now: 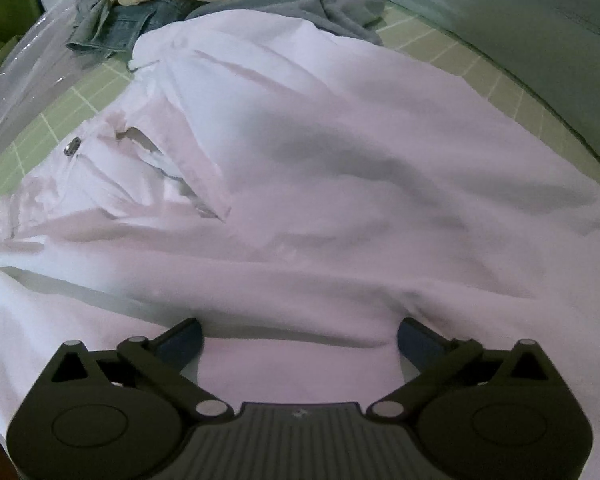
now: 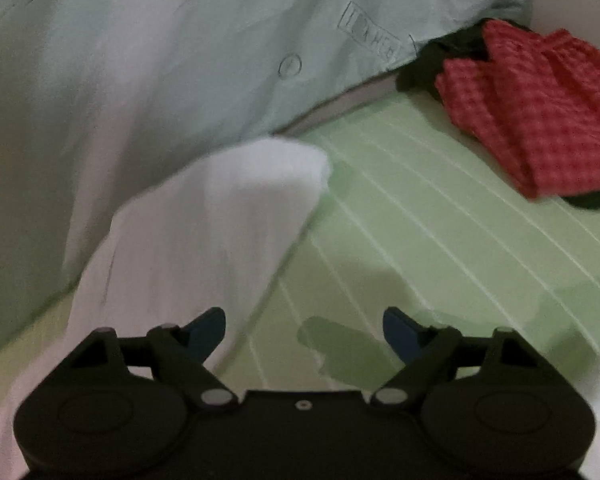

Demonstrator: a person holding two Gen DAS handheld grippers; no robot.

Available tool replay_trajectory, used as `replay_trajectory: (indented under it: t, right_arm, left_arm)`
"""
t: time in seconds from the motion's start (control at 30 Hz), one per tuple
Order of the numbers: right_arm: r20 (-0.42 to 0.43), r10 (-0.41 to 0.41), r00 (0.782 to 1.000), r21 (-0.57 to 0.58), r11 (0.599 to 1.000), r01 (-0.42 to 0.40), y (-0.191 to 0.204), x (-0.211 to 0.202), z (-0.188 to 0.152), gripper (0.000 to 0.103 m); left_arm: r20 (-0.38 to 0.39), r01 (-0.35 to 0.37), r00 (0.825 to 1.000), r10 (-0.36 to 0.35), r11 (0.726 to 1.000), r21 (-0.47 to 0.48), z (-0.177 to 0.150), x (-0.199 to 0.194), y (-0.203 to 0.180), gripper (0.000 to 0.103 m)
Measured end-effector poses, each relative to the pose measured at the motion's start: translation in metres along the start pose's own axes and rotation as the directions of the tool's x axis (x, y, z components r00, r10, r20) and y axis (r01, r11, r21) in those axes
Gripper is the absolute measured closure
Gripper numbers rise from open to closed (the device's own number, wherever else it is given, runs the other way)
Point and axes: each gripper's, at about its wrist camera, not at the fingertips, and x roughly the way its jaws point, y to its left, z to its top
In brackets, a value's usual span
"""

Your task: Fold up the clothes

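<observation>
White trousers [image 1: 320,184] lie spread over a green checked mat [image 1: 80,100], their metal button [image 1: 72,147] at the left. My left gripper [image 1: 300,340] hovers just over the near part of the cloth, jaws wide open, with a flat stretch of fabric beneath the gap and nothing pinched. In the right wrist view, a white trouser leg end [image 2: 228,216] lies on the green mat [image 2: 440,248]. My right gripper [image 2: 304,332] stands open beside that leg's right edge, its left finger over the cloth and its right finger over bare mat.
A heap of denim, beige and grey clothes [image 1: 204,4] lies at the far end of the mat. A pale green sheet [image 2: 180,48] hangs behind the mat. A folded red checked garment [image 2: 540,108] with something dark under it sits at the far right.
</observation>
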Motion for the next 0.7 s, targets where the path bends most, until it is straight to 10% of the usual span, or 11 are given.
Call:
replay_trajectory:
  t: [0.37,0.53,0.7]
  right_arm:
    - [0.047,0.085,0.995,0.181,0.979,-0.092,-0.011,0.082,0.063,0.018]
    - [0.082,0.201,0.976,0.235,0.948,-0.215,-0.012,0.064,0.075,0.089]
    - [0.197,0.263,0.944,0.180,0.937,-0.299,-0.008,-0.006,0.084,0.093]
  left_arm:
    - [0.019,-0.032,0.999,0.032,0.999,0.017,-0.002,0.000,-0.006,0.000]
    - [0.021,-0.031,0.999,0.030,0.999,0.020,-0.002,0.000,-0.006,0.000]
    - [0.023,-0.029,0.999,0.029,0.999,0.021,-0.002,-0.001,-0.006,0.000]
